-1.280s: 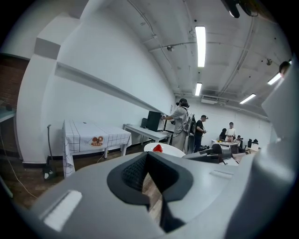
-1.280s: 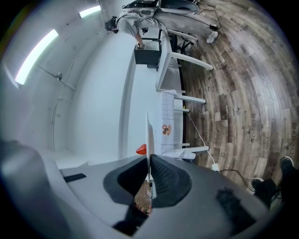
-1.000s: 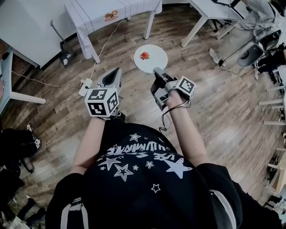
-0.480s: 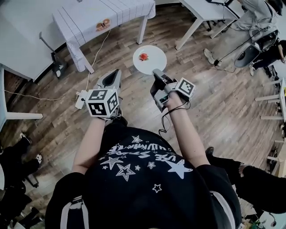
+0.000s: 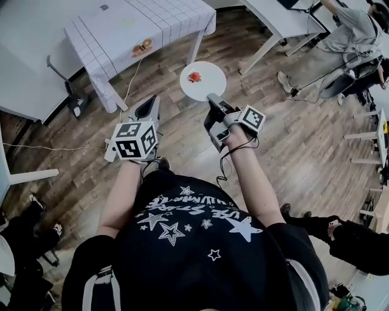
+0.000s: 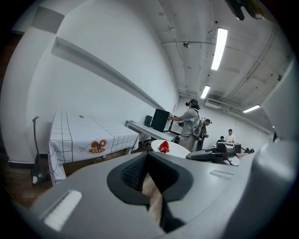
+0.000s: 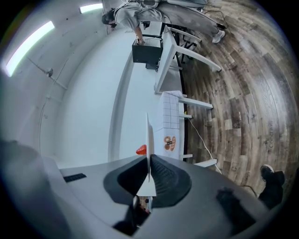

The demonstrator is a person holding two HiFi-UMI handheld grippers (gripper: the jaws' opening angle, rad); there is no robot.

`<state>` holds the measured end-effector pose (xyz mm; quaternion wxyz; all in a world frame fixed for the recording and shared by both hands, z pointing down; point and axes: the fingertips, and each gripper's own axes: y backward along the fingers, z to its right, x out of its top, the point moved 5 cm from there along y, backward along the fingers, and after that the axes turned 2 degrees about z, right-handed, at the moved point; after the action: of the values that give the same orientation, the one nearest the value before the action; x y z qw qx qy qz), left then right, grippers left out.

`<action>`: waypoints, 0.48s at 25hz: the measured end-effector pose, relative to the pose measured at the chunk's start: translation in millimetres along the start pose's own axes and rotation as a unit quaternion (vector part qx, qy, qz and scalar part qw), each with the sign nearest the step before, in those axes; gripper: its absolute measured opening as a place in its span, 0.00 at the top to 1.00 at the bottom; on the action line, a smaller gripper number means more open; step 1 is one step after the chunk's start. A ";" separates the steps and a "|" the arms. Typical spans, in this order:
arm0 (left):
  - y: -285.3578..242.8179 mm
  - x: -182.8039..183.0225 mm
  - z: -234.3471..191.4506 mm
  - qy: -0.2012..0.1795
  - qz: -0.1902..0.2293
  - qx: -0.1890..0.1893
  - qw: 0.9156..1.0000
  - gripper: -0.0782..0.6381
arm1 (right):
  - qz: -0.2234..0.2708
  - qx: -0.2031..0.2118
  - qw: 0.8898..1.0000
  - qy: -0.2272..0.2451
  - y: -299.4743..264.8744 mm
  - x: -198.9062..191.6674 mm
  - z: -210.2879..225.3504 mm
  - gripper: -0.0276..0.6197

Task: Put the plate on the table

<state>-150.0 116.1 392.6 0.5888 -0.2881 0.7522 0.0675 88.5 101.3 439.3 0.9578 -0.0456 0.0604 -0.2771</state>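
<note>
Wooden floor (image 5: 304,140) spreads below — right tool (image 5: 213,98) pinches the white plate (image 5: 211,85) by its rim, left tool (image 5: 152,103) pressed together, empty.

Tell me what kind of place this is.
Likely a lab or shared workroom: a plank floor, long white desks with a computer where a person stands working, a table under a checked cloth, and bare ceiling strip lights.

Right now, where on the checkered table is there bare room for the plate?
The checkered table is bare between the brown item and its right corner; crowded around that item by the near edge.
</note>
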 end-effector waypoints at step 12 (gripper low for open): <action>-60.8 33.1 -100.2 0.012 -0.024 -0.019 0.999 0.88 | 0.021 -0.026 0.999 -0.004 -103.1 9.7 -7.1 0.92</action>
<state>-208.3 10.1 406.3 0.5753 -0.3175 0.7511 0.0639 41.5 8.8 443.9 0.9621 -0.0704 0.0644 -0.2553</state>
